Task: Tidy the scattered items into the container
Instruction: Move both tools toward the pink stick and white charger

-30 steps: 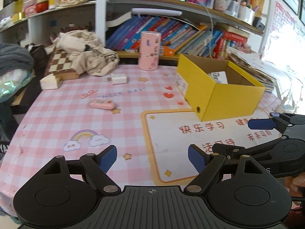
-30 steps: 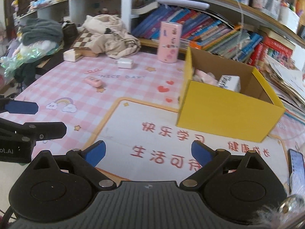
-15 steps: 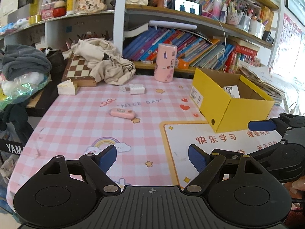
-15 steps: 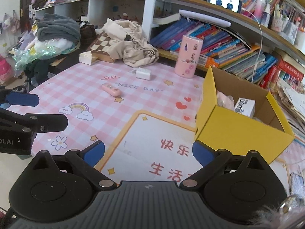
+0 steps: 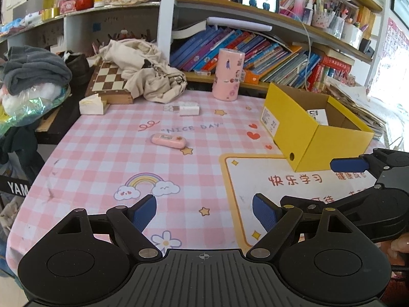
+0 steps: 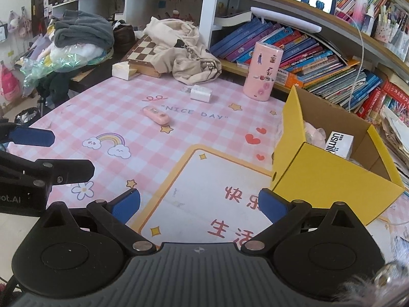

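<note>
Hovering over the pink checked tablecloth [image 5: 102, 153], left gripper [image 5: 204, 211] and right gripper [image 6: 199, 203] both gape empty (pink case [image 5: 168, 140] and white box [image 5: 189, 110] lie apart from yellow box [image 5: 319, 138])

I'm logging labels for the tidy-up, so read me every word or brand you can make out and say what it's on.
"NICE DAY": pink checked table mat.
"usmi", cut off by the wall: white box inside the yellow box.
"快乐学习": white panel of the mat.
"YAM", cut off: dark strip at the table's left edge.
Book spines and the yellow box's sticker: too small to read.
</note>
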Motion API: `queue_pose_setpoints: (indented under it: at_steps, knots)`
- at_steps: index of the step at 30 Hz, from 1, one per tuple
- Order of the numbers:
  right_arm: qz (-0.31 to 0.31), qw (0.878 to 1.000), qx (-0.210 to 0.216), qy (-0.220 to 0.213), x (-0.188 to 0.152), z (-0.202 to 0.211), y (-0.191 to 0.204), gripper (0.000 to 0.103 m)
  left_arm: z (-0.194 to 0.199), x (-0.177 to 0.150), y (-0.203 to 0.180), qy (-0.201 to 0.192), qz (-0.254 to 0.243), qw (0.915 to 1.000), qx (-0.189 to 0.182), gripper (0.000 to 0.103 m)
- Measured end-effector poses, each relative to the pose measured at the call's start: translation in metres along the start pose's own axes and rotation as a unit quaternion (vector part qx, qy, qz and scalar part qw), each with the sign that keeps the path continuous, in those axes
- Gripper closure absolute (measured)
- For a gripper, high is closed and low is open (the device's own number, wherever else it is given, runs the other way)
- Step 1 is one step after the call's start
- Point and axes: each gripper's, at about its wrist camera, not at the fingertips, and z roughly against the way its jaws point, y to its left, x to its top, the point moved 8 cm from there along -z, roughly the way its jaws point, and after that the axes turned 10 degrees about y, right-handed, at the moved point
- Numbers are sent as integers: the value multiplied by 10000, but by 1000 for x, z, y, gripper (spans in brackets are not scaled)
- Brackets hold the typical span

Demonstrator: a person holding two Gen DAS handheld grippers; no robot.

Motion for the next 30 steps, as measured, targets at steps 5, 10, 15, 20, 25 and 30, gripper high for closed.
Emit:
queue_pose_setpoints:
  at_steps: [5,10,15,20,25,30]
  knots:
    - [101,9999,82,50,8,-12,3,3,-8,4,9,55,124,9999,65,18]
    - [172,9996,194,123,21,-30,3,3,-20,13,19,109,206,9996,163,18]
    - [257,9991,265,197,35,-46,2,3,-34,23,29,185,326,9990,230,18]
    - [217,9989,278,308,48,-65,-6,3,-48,34,39,244,372,9985,335,18]
    - [61,9990,254,376,65,-86,-16,3,-63,38,47,390,389,9977,390,18]
    - [-75,9993,199,322,86,-104,-22,3,-81,43,51,535,318,9974,375,18]
